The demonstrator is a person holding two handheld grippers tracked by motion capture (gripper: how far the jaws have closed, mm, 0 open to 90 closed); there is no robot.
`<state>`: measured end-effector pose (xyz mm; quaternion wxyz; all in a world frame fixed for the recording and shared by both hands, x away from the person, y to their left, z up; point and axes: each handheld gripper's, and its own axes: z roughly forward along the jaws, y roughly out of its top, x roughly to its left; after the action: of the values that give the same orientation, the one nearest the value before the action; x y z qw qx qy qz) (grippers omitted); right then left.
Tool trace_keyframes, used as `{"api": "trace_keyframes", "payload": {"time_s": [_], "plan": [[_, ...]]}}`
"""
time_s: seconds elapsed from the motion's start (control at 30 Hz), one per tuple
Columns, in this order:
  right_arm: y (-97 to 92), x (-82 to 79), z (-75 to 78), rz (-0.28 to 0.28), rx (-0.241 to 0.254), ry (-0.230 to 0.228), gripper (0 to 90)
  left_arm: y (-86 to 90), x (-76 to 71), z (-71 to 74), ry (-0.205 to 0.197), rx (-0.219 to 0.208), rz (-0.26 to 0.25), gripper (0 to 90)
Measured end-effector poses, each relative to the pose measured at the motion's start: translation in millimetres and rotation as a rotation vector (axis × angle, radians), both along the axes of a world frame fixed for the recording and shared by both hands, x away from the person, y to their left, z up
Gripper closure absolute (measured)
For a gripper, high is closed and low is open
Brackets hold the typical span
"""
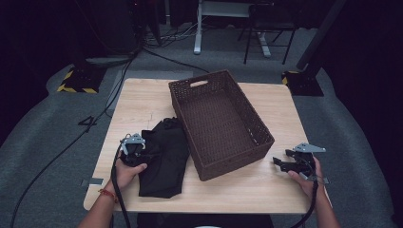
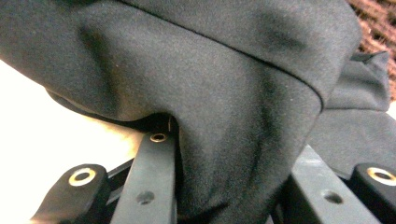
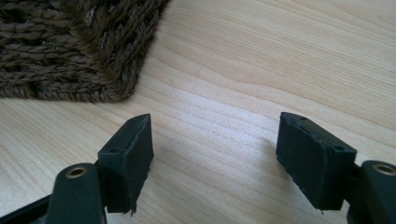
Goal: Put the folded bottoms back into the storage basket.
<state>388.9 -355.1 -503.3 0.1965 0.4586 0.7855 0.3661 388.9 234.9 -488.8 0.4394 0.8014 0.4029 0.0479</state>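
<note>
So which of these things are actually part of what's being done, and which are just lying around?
In use:
- black garment, pinched in the left gripper
- brown wicker basket, empty beside it
- right gripper, open, holding nothing

Just there:
- wooden table
- floor cables
- chair

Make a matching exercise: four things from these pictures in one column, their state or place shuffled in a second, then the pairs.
1. left tongs
2. right tongs
3. basket
4. cloth

A. empty, mid-table
B. open over bare wood
C. lying left of the basket
D. shut on the cloth

Pairs: 1-D, 2-B, 3-A, 4-C
</note>
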Motion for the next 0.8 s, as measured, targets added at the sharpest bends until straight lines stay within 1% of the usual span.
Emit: {"api": "trace_keyframes", "payload": {"time_s": [0.03,0.07,0.1,0.13,0.17,0.2,0.33,0.43,0.47,0.5,0.53,0.6,0.63,0.7,0.73,0.77,0.8], "plan": [[-1.0,-0.1,0.0,0.002,0.007,0.003,27.7,-0.1,-1.8,6.0,-0.024,-0.001,0.008,73.4],[-1.0,-0.1,0.0,0.002,0.007,0.003,27.7,-0.1,-1.8,6.0,-0.024,-0.001,0.008,73.4],[-1.9,-0.1,0.1,0.005,0.013,0.005,27.7,0.7,-2.9,11.8,-0.045,-0.013,0.015,73.5],[-1.9,-0.1,0.1,0.005,0.013,0.005,27.7,0.7,-2.9,11.8,-0.045,-0.013,0.015,73.6],[-1.5,-0.6,0.1,0.004,0.011,0.005,27.6,0.6,-4.1,18.4,-0.071,-0.026,0.026,73.7],[-1.5,-0.6,0.1,0.004,0.011,0.005,27.6,0.6,-4.1,18.4,-0.071,-0.026,0.026,73.7],[-1.3,-1.1,0.1,0.006,0.009,0.004,27.6,-0.9,-5.8,29.9,-0.112,-0.039,0.029,73.9],[-1.7,-0.7,0.0,0.007,0.012,0.003,27.7,0.2,-4.9,34.7,-0.131,-0.044,0.035,73.9],[-1.7,-0.7,0.0,0.007,0.012,0.003,27.7,0.2,-4.9,34.7,-0.131,-0.044,0.035,73.9],[-1.6,-0.8,0.0,0.006,0.012,0.003,27.8,1.6,-4.4,37.4,-0.138,-0.052,0.041,73.9],[-1.6,-0.8,0.0,0.006,0.012,0.003,27.8,1.6,-4.4,37.4,-0.138,-0.052,0.041,74.0],[-1.6,-0.8,0.0,0.006,0.011,0.003,27.8,2.7,-4.6,42.7,-0.155,-0.052,0.044,74.0],[-1.8,-0.7,0.0,0.007,0.012,0.003,27.8,2.7,-4.6,42.7,-0.155,-0.052,0.044,74.0],[-1.9,-0.7,0.0,0.007,0.013,0.003,27.8,3.3,-4.8,47.7,-0.17,-0.049,0.042,74.0],[-1.9,-0.7,0.0,0.007,0.013,0.004,27.8,3.7,-5.0,50.3,-0.175,-0.055,0.044,74.0],[-1.8,-0.8,0.0,0.006,0.012,0.003,27.8,4.9,-5.5,55.9,-0.19,-0.059,0.05,74.0],[-1.8,-0.8,0.0,0.006,0.011,0.003,27.8,4.9,-5.5,55.9,-0.19,-0.059,0.05,74.0]]}}
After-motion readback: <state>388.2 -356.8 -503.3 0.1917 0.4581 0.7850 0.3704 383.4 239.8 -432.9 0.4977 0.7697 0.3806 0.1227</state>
